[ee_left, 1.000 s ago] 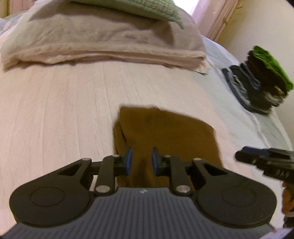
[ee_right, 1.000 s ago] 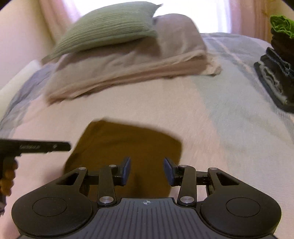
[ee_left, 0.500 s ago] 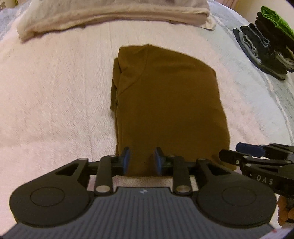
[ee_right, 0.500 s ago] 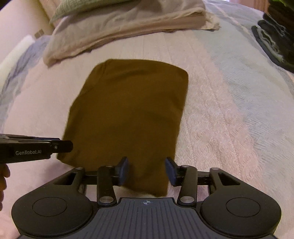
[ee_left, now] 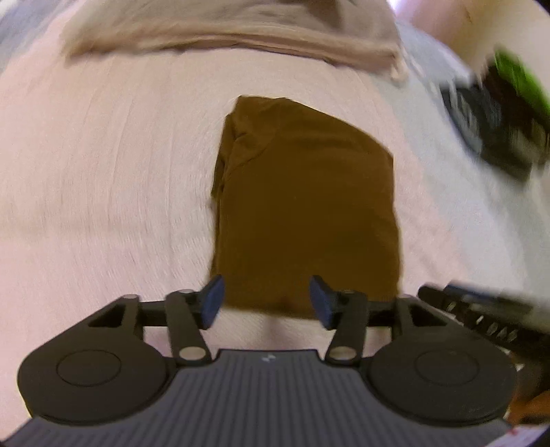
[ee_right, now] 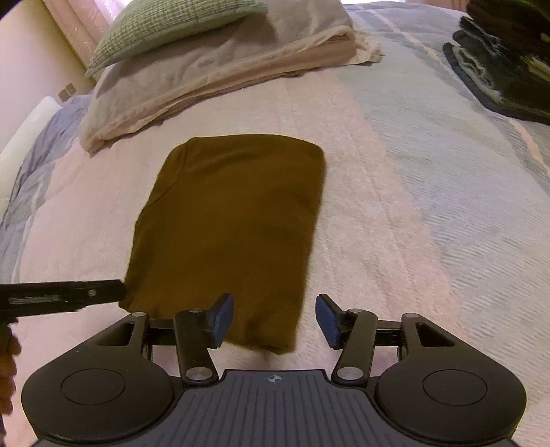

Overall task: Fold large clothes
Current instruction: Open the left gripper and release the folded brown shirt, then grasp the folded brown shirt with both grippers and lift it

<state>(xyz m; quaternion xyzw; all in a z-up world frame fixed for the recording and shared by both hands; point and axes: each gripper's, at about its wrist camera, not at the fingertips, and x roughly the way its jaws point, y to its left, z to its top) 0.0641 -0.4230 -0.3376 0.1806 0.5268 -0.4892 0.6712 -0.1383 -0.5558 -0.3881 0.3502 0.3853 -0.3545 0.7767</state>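
Observation:
A brown garment [ee_left: 306, 206] [ee_right: 230, 220] lies folded into a flat rectangle on the pink bedspread [ee_left: 103, 178] [ee_right: 371, 192]. My left gripper [ee_left: 266, 302] hovers over the garment's near edge; its jaws are opening and nothing is pressed between the blue pads. My right gripper [ee_right: 274, 319] hangs over the near right corner of the garment, jaws also opening, pads clear of the cloth. The right gripper's black body shows at the lower right of the left wrist view, and the left one at the lower left of the right wrist view.
A folded beige blanket [ee_right: 213, 72] with a green pillow [ee_right: 165, 27] on top lies at the far end of the bed. A pile of dark folded clothes [ee_right: 502, 65] [ee_left: 498, 120], one bright green, sits at the far right.
Both pairs of jaws have widened. The left gripper has drawn back toward the garment's near edge, and both cameras now look down on the whole folded garment.

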